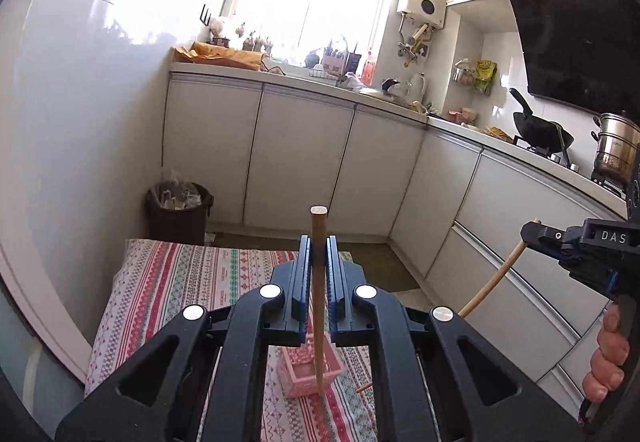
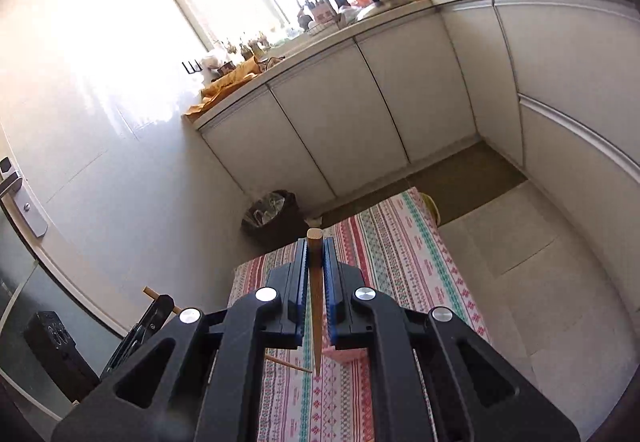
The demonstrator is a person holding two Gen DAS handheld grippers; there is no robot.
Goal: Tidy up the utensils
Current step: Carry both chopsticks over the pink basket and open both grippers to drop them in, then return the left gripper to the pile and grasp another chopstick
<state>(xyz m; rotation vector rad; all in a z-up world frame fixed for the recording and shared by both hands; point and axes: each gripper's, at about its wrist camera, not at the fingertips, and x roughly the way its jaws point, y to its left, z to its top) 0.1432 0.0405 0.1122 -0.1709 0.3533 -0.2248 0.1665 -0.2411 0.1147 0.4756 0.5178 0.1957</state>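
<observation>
In the left wrist view my left gripper is shut on a wooden chopstick. The stick stands upright, its thin tip hanging over a small pink basket on the striped tablecloth. At the right, my right gripper is shut on a second chopstick, with a hand on its handle. In the right wrist view my right gripper clamps that chopstick, tip down above the cloth. A corner of the basket shows beneath. My left gripper shows at lower left.
A dark waste bin stands on the floor beyond the table's far left corner. White cabinets run along the back and right under a cluttered counter. A wok and a steel pot sit on the stove.
</observation>
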